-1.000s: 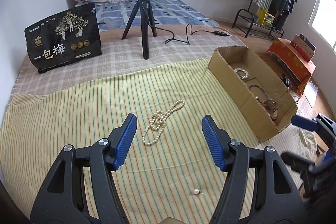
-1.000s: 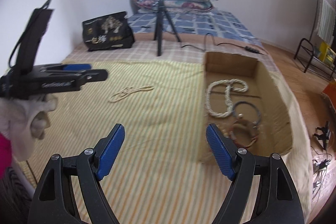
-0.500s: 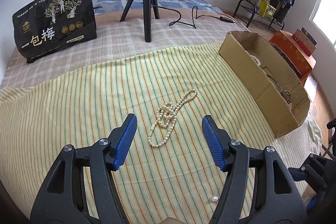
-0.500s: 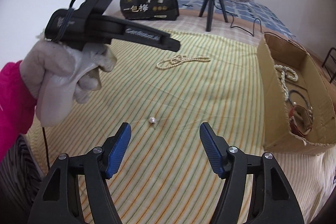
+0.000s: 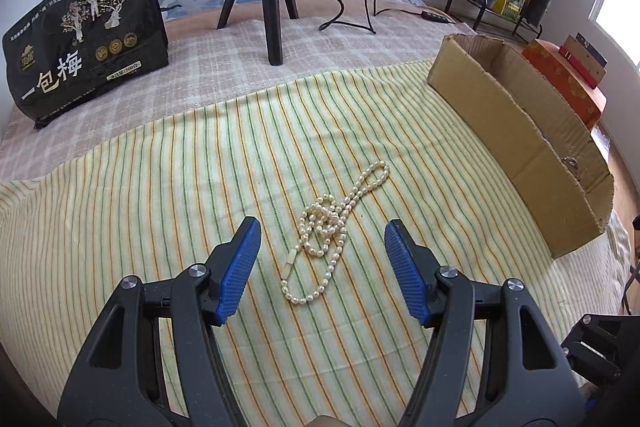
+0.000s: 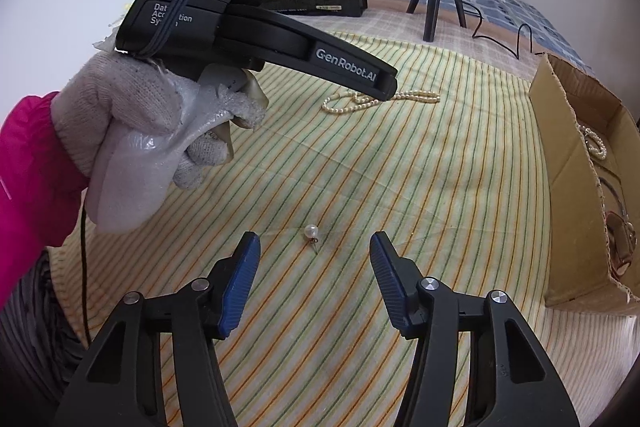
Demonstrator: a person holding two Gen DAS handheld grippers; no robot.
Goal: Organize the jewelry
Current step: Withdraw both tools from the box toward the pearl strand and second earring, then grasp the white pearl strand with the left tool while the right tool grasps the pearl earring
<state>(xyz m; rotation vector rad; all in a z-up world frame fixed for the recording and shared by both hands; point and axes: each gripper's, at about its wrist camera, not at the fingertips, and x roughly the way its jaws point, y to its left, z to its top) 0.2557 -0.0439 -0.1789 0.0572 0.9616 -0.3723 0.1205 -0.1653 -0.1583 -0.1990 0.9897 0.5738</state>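
The right gripper points down at the striped cloth with its jaws closing and nothing yet between the pads; a single pearl stud earring lies on the cloth just ahead of the fingertips, roughly centred on the gap and well short of the cardboard box. The earring is small and round, with a thin post, so the pads may well close short of it, nip only the post, or flick the pearl so that it rolls along the cloth's folds. The left gripper stands apart and empty, its pads straddling the near end of a pearl necklace, which lies coiled on the cloth, well clear of the box, its far loop trailing toward it. A pinch on one strand would likely lift only part of it; the dangling remainder could snag the box's wall or drag the cloth. The gloved left hand and its tool sit close above the right gripper's work area, so the two tools may knock together if both descend at once. Farther off, the box already holds other jewelry, seen only in part, and a dropped strand could tangle with it.
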